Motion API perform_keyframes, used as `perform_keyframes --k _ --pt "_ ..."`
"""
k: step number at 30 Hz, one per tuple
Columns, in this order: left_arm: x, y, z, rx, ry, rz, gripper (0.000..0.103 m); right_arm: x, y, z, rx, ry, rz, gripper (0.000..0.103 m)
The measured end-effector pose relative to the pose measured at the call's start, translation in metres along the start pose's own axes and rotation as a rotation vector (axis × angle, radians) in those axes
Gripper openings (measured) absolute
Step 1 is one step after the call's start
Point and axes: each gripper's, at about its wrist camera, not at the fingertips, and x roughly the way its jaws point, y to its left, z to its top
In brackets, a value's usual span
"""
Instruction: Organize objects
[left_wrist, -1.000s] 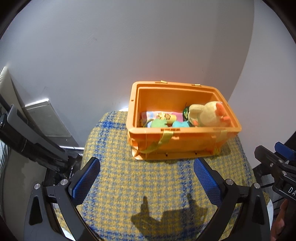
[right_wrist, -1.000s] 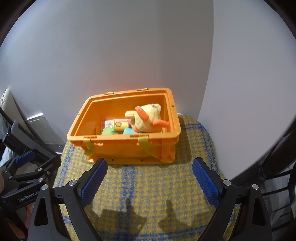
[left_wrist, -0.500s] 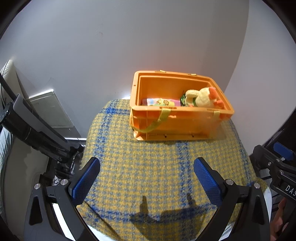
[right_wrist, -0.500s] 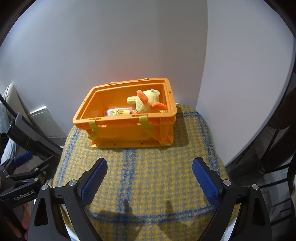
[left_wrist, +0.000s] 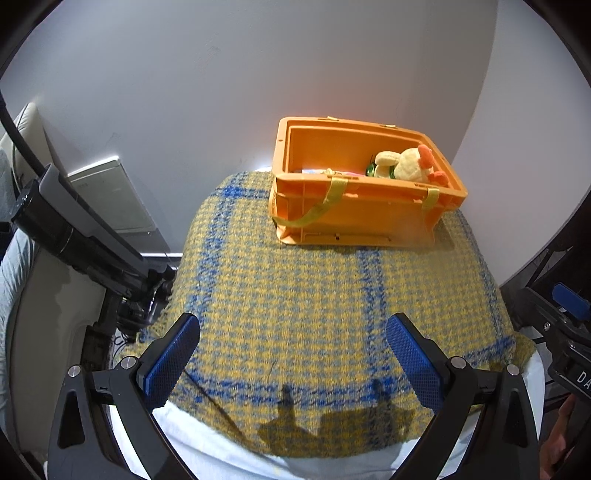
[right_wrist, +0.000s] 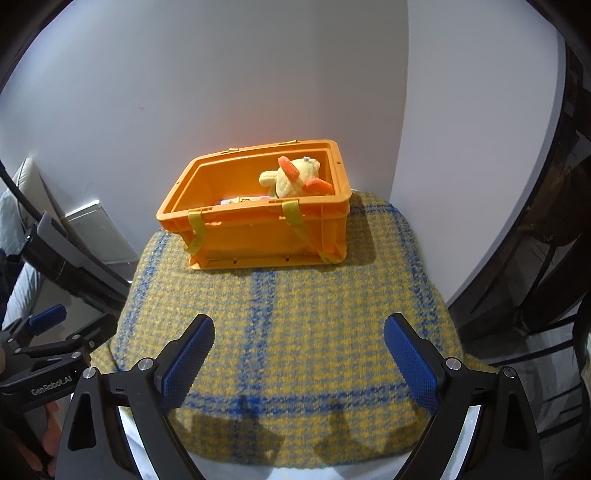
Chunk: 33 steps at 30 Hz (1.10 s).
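Both grippers have drawn back from the crate since the earlier frames, so it now sits smaller and farther off, with more of the plaid cloth showing in front of it. The left gripper hangs above the near edge of the cloth with its blue pads spread wide and nothing between them; the right gripper is the same — wide apart, holding nothing.

The crate stands at the far end of the cloth, close to the white wall, with yellow straps hanging down its near side. Inside lies a yellow plush toy with orange parts, towards the crate's right end, and beside it other small toys — mostly hidden by the crate's wall. White surface shows beneath the cloth's near edge.
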Motion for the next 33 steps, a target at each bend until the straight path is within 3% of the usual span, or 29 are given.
perform_keyframes --k 33 --pt "-0.028 -0.001 -0.031 -0.042 0.062 0.043 0.103 -0.03 -0.009 -0.03 0.019 0.035 -0.039 0.093"
